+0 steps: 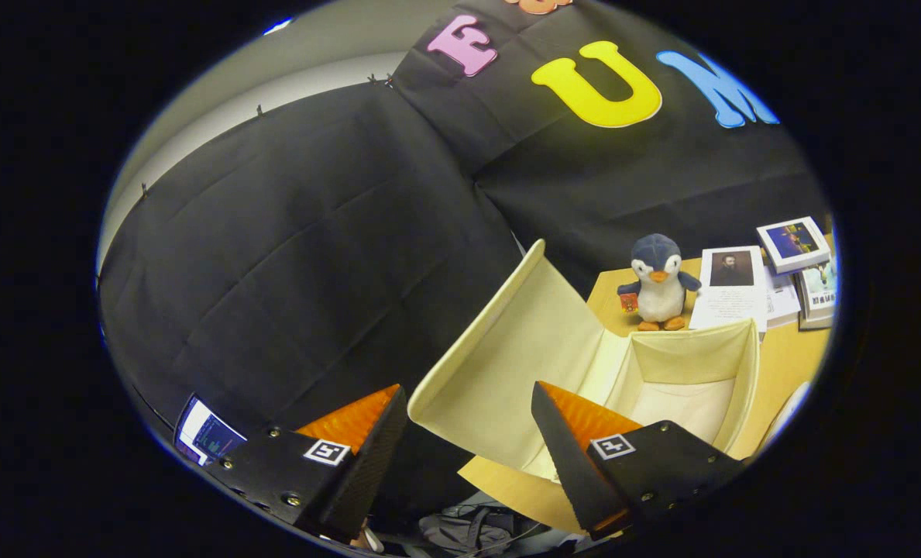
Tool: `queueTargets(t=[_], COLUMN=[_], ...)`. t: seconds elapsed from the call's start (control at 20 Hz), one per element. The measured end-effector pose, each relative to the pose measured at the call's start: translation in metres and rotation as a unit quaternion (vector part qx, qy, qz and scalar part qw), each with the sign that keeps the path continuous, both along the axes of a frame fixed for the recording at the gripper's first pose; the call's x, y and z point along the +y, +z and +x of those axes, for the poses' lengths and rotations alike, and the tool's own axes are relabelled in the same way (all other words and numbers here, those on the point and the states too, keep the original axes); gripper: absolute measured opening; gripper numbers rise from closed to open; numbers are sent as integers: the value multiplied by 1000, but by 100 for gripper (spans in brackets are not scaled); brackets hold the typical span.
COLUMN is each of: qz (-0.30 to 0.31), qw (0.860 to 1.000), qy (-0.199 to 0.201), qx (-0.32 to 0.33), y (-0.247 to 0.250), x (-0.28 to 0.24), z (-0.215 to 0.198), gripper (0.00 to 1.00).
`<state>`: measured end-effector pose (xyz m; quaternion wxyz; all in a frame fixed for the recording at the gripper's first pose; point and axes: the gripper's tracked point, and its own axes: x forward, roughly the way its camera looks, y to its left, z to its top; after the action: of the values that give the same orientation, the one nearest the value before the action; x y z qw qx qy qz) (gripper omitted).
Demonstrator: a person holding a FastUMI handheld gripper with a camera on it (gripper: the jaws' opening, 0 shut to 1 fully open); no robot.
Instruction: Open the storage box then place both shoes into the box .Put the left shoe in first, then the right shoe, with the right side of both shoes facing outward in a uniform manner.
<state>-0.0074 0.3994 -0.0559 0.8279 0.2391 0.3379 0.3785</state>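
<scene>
Cream fabric marks your progress: the storage box (661, 372) on the wooden table (785, 364) already stands open, its stiff lid (499, 364) raised just ahead of your gripper (468, 434), whose fingers are spread apart and hold nothing. Inside, the box looks empty, so both shoes seem left to place, left one first. Beyond it sit a plush penguin (658, 283) and glossy booklets (793, 244).

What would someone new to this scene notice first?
Probably the open cream storage box just ahead of the gripper, its lid flap raised and nothing visible inside. Next, the toy penguin standing on the wooden table beyond the box, beside some booklets. The gripper is open and holds nothing.
</scene>
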Motion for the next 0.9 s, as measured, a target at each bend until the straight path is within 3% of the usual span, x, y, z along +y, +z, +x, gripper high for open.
queueTargets(t=[0.35, 0.9], qz=[-65, -146], qw=[996, 983], qy=[-29, -102], qx=[-47, -40], y=[-12, -60], x=[-61, -172], z=[10, 28], gripper=[97, 97])
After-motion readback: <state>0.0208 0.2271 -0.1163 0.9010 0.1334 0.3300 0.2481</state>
